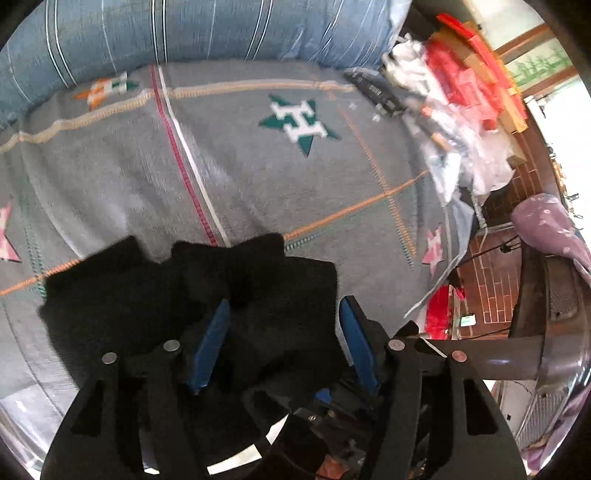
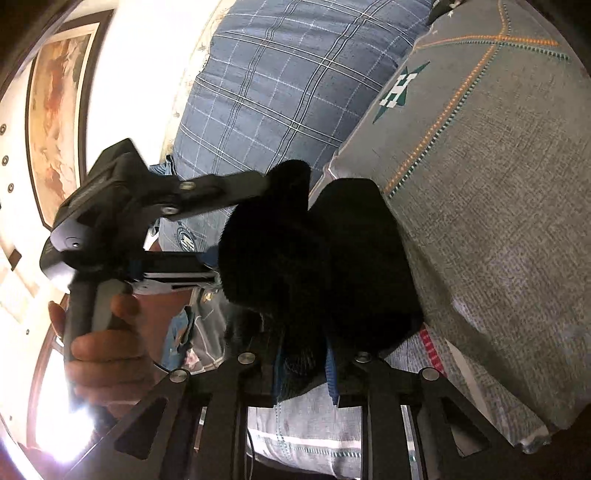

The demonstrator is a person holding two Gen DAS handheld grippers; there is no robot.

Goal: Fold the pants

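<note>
The black pants (image 1: 192, 291) lie bunched on a grey blanket (image 1: 258, 177) with star emblems. My left gripper (image 1: 284, 343) has its blue pads wide apart with black cloth lying between them; it is open. In the right wrist view the pants (image 2: 317, 258) hang in a dark bundle. My right gripper (image 2: 304, 365) is shut on a fold of the pants, blue pads pressed on the cloth. The left gripper's body (image 2: 122, 229) and the hand holding it show at the left of the right wrist view, its fingers reaching into the bundle.
A blue striped pillow (image 1: 207, 29) lies at the bed's far side, also seen in the right wrist view (image 2: 280, 85). A heap of plastic bags and red boxes (image 1: 458, 96) sits at the right bed edge. Brick floor (image 1: 495, 280) lies beyond. A framed picture (image 2: 55, 122) hangs on the wall.
</note>
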